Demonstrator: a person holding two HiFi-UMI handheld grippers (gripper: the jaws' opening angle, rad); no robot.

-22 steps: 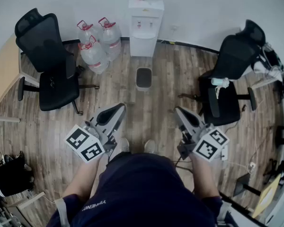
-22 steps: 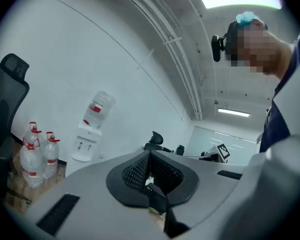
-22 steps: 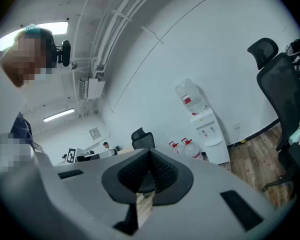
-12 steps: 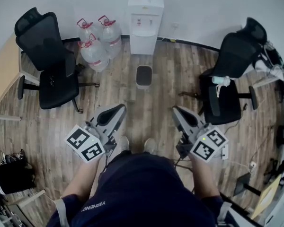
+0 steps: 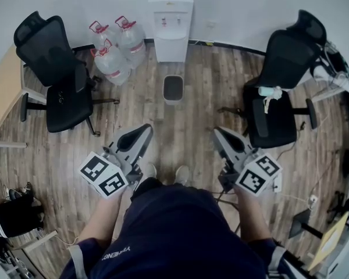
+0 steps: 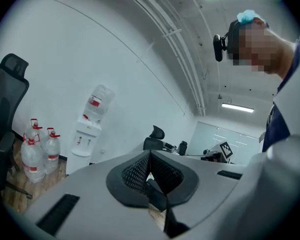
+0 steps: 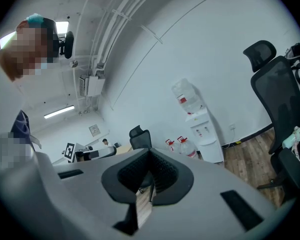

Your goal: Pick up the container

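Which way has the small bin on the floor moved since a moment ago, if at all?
No. The bin stands at the same spot in front of the water cooler; only the whole view has shifted slightly.

Container (image 5: 173,89) on the floor (image 5: 192,121), between two chairs.
A water dispenser (image 5: 170,22) stands against the wall (image 5: 250,4) behind the container, with water bottles (image 5: 113,48) grouped on the floor just left of it. The left chair (image 5: 55,80) stands beside a desk (image 5: 3,95); the right chair (image 5: 279,92) stands well apart, on the other side.
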